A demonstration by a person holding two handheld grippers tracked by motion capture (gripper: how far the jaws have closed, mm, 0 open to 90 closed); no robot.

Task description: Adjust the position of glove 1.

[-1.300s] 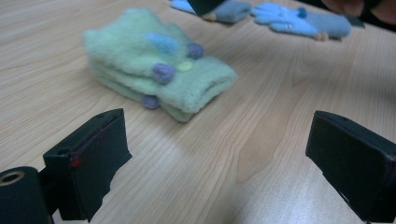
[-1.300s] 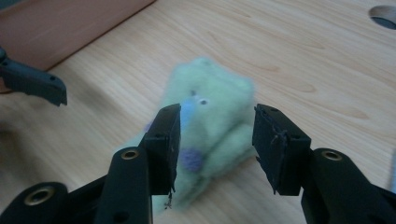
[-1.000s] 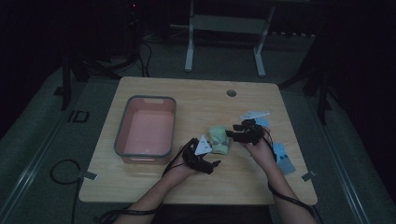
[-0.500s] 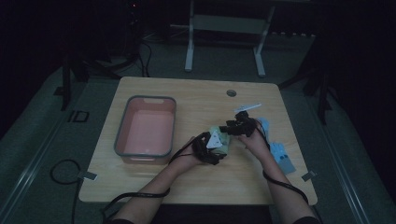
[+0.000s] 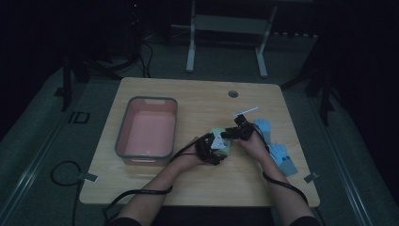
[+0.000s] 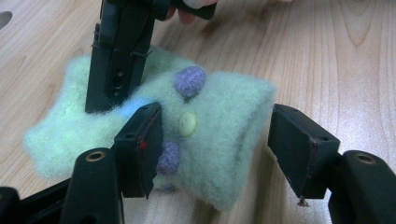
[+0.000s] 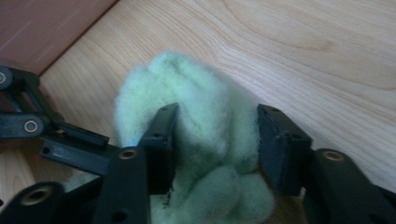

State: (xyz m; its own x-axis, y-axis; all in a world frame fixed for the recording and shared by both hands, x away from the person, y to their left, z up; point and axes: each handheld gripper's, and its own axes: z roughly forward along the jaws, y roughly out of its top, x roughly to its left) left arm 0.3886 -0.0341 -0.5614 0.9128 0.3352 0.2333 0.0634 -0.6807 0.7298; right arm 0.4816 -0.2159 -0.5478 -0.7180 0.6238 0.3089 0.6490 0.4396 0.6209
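A light wooden table is carrying a pink grey-rimmed tub left, a fuzzy green felt piece centre, blue gloves right.

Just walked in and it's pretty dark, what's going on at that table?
A person is working a fuzzy green felt pouch with a claw in each hand, on a wooden table beside a pink tub. The left claw straddles one end, its jaws just closing; one pad touches, the other stands clear. The right claw is pinching the other end, its jaws also just closing.
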